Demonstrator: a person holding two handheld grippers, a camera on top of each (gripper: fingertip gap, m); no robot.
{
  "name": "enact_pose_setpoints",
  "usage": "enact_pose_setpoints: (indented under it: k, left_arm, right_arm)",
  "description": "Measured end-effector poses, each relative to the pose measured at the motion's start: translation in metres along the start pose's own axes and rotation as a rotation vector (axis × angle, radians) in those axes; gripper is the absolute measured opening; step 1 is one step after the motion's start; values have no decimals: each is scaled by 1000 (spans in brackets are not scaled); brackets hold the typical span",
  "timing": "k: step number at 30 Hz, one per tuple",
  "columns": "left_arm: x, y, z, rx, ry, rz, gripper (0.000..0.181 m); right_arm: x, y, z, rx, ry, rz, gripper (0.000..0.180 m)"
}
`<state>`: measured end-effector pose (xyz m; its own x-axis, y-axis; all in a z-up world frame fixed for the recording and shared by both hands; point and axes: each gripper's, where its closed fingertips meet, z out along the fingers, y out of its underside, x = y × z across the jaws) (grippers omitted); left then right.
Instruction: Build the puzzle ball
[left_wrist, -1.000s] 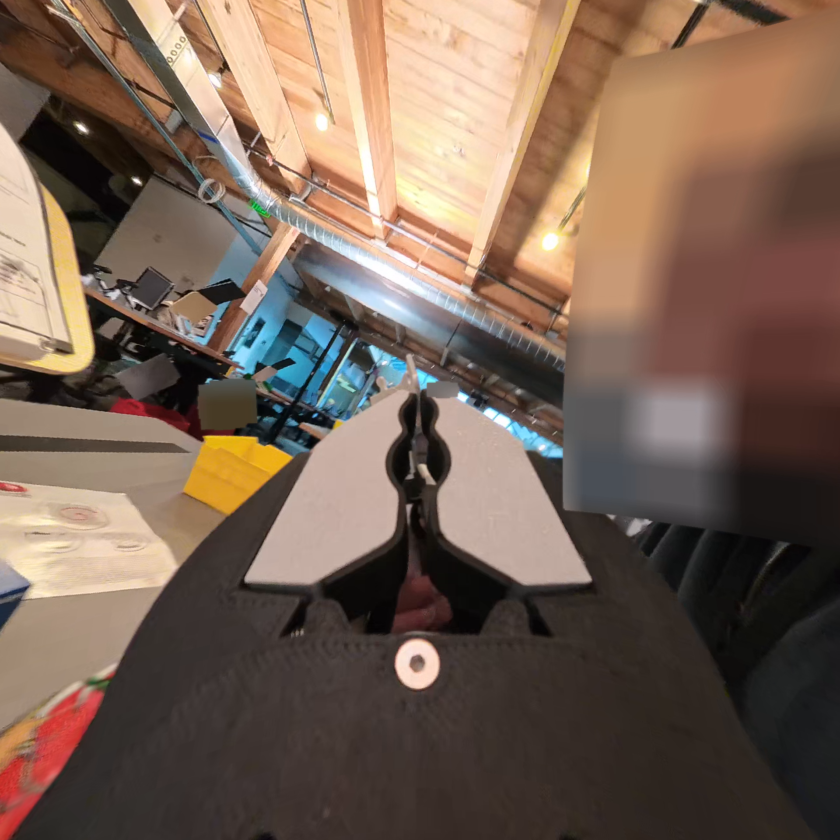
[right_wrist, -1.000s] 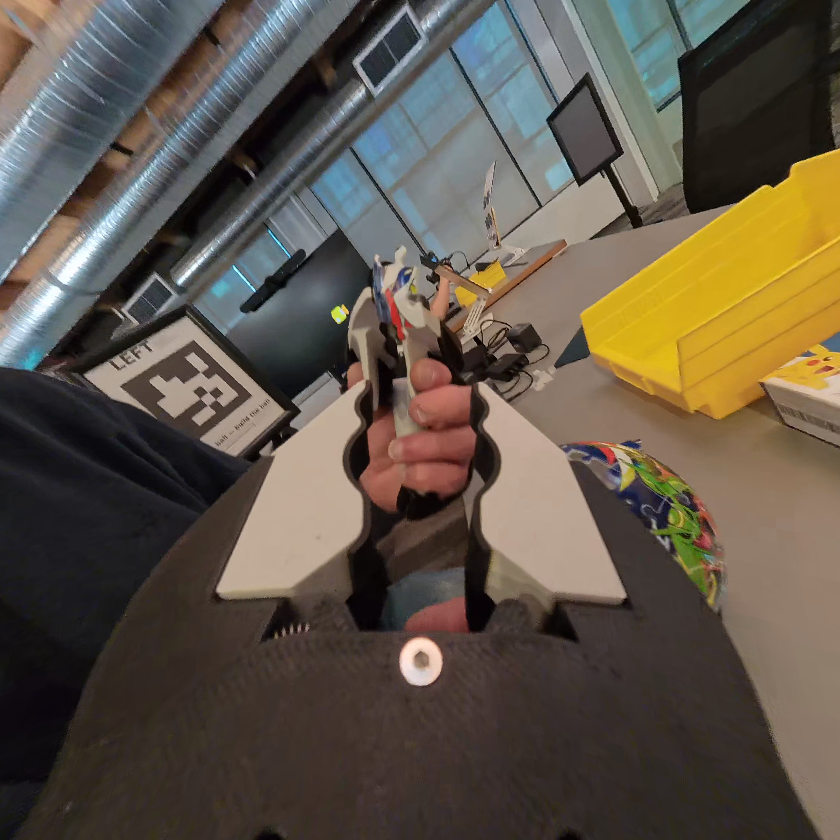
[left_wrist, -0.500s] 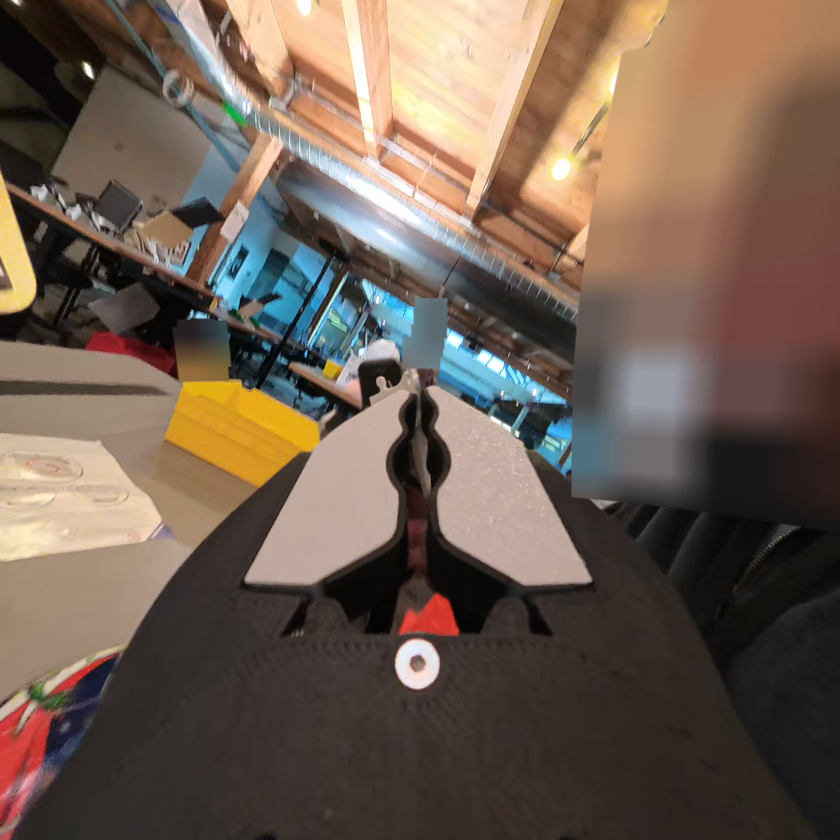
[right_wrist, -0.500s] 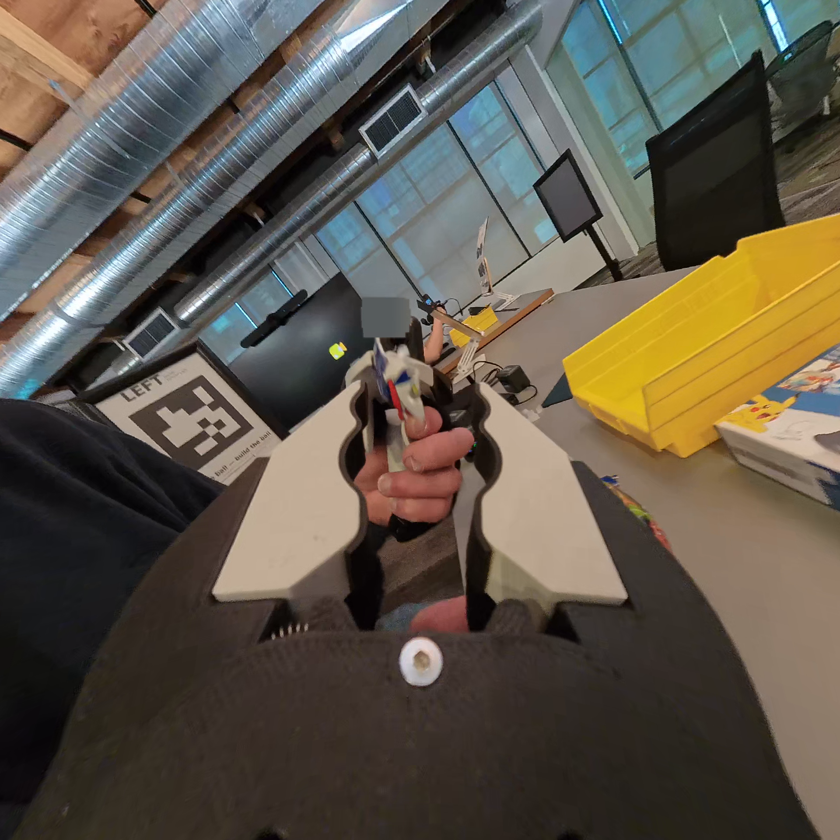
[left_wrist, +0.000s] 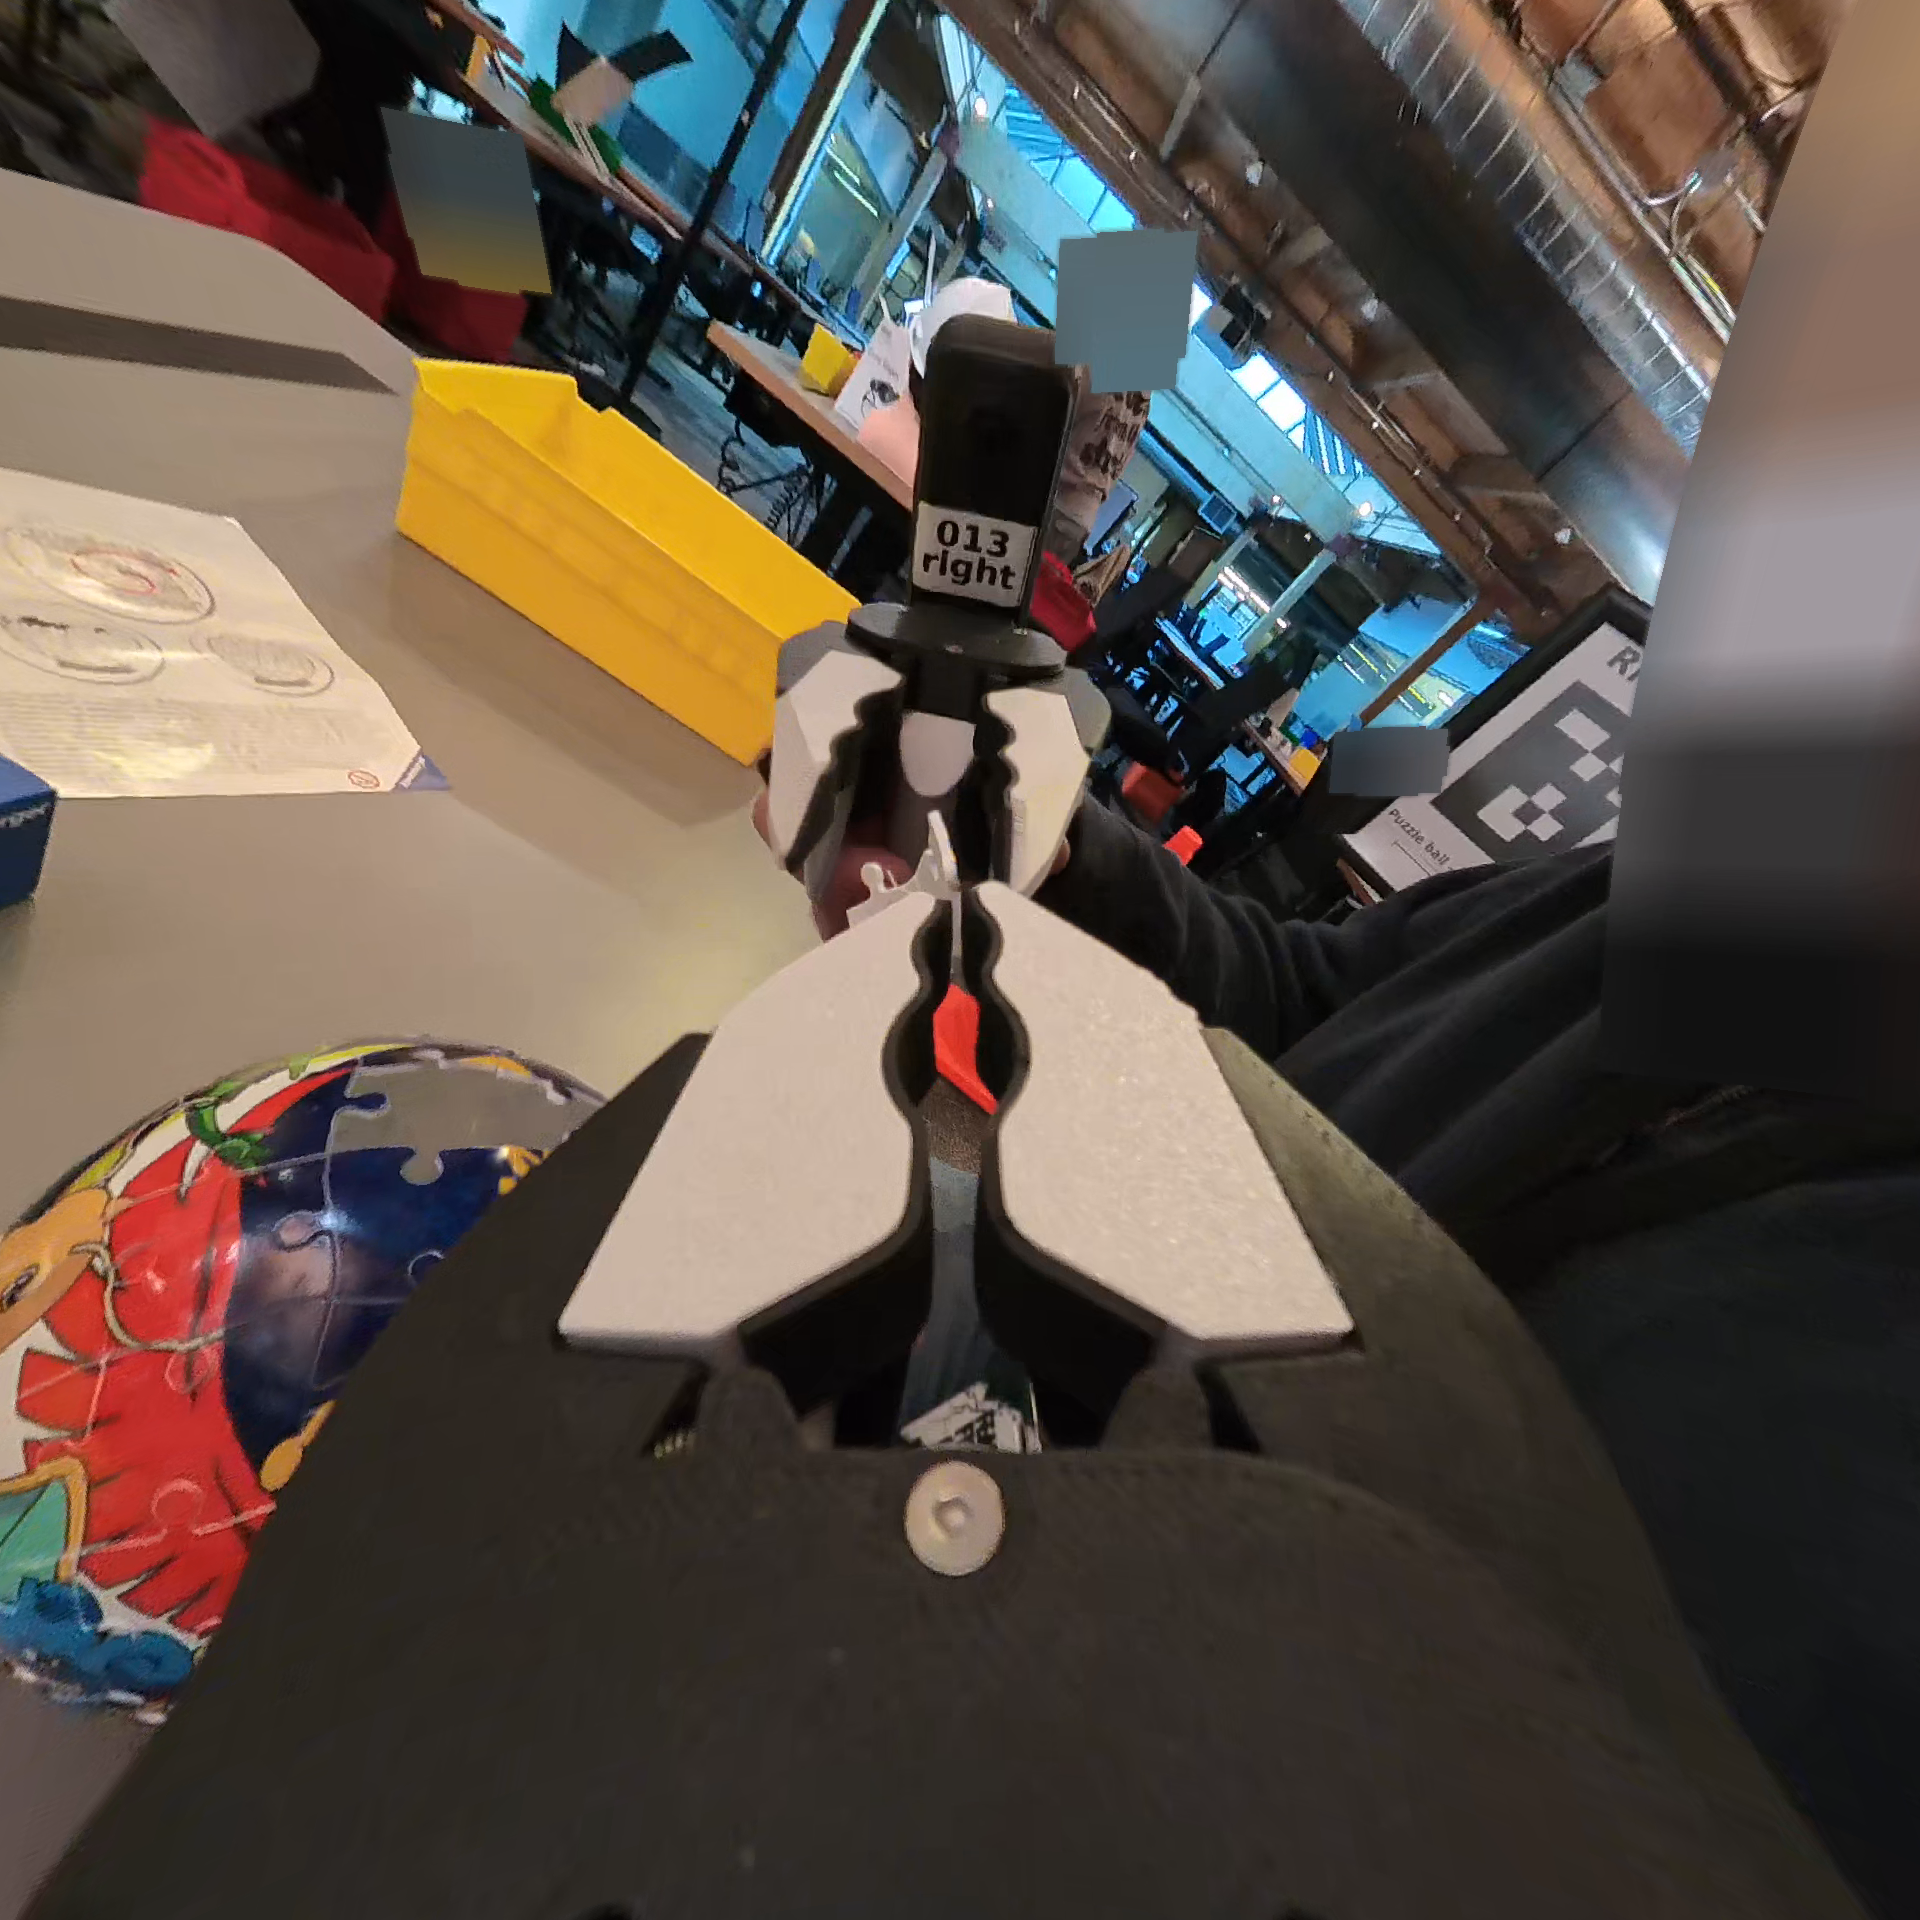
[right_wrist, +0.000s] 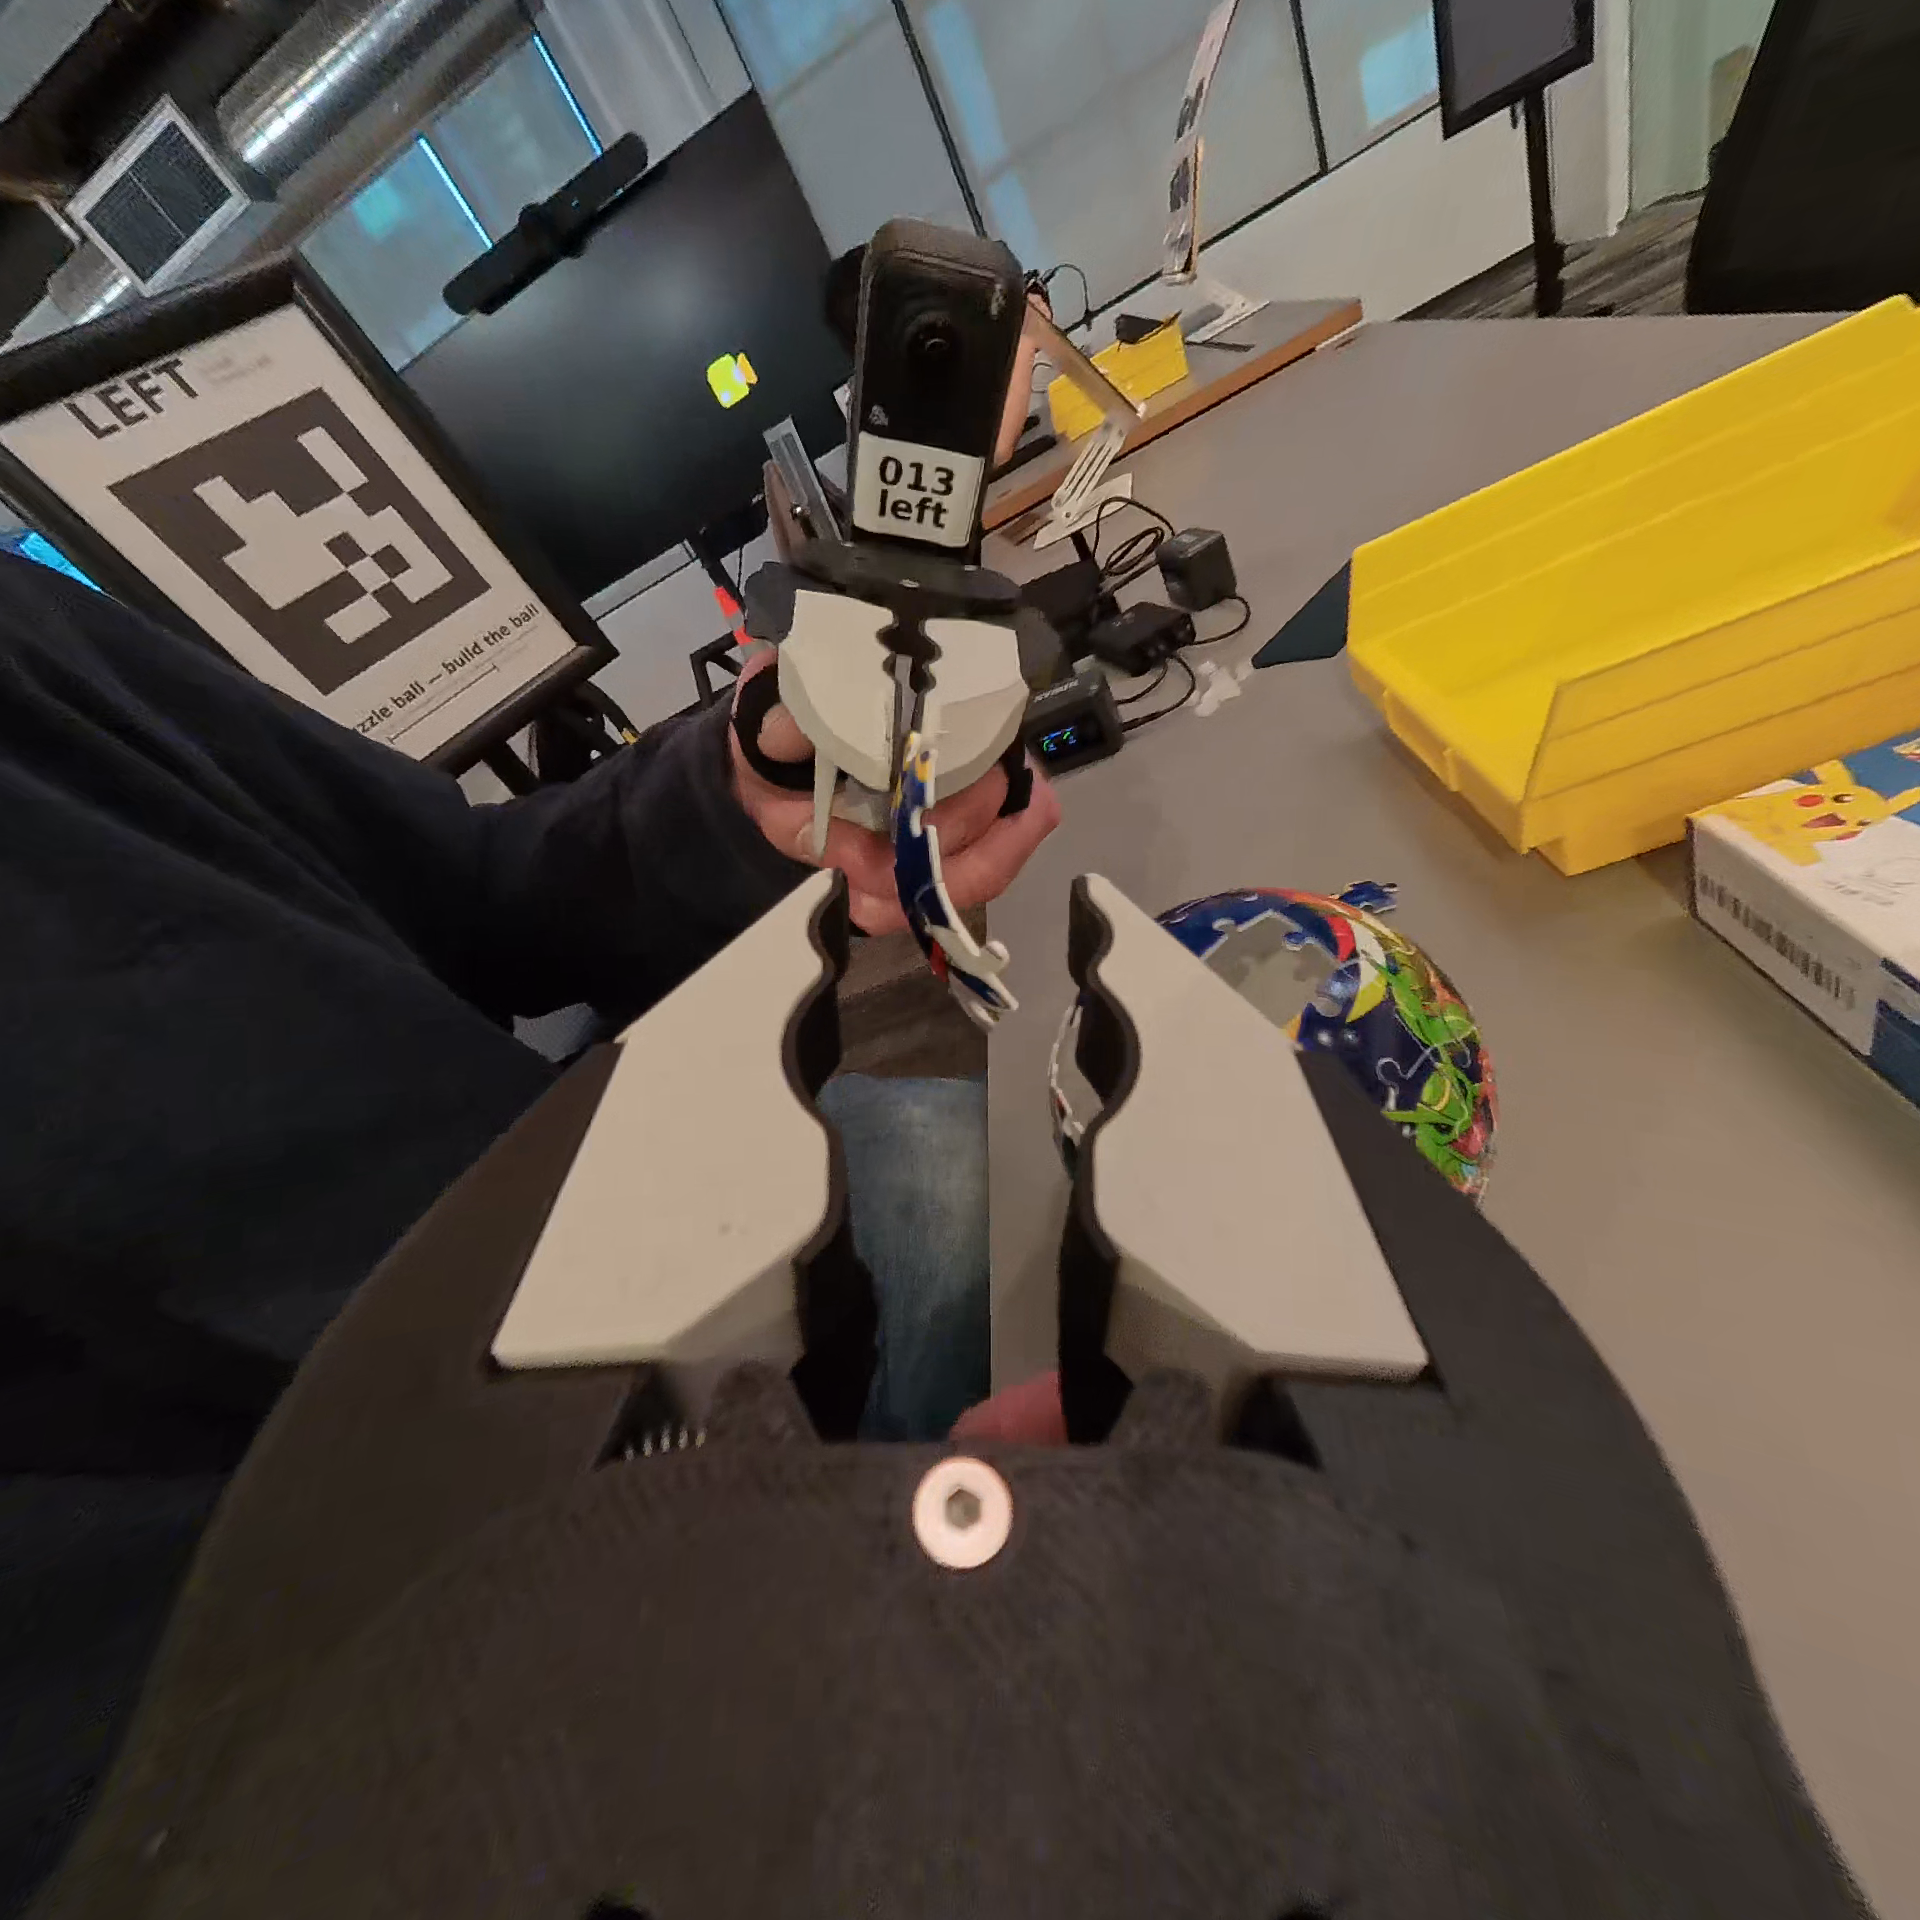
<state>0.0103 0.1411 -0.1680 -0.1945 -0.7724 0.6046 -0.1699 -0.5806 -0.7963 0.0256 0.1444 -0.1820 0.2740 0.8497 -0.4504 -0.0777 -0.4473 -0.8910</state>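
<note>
My left gripper (left_wrist: 961, 904) is shut on a curved puzzle piece (left_wrist: 904, 888), white on the back, with a red part showing between the fingers. In the right wrist view the left gripper (right_wrist: 899, 707) holds that blue, red and white piece (right_wrist: 945, 925) hanging down, just beyond my right gripper (right_wrist: 956, 904), which is open and empty. The two grippers face each other above the table's near edge; the right gripper (left_wrist: 935, 758) shows beyond the left one. The partly built puzzle ball (left_wrist: 156, 1299) rests on the grey table, with an open gap on top; it also shows in the right wrist view (right_wrist: 1371, 1029).
A yellow bin (right_wrist: 1662, 644) stands farther back on the table and also shows in the left wrist view (left_wrist: 603, 551). A puzzle box (right_wrist: 1818, 914) lies at the right. An instruction sheet (left_wrist: 156, 644) lies at the left. A framed marker sign (right_wrist: 301, 520) stands behind. A person's dark sleeve (right_wrist: 260, 883) fills the left. Less than 4 cm separates the two grippers' tips.
Both grippers have tilted down from the ceiling toward the table and each other. My right gripper has opened wider. The left stays shut on the piece.
</note>
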Motion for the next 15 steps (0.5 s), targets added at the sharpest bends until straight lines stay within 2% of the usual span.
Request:
enact_pose_setpoints:
  k: [9, 15]
  left_arm:
    - [0, 6, 5, -76, 48, -32, 2]
    - [-8, 1, 6, -68, 55, -36, 2]
  right_arm:
    - [-7, 5, 10, -40, -79, 8, 6]
    - [-6, 0, 9, -7, -101, 25, 0]
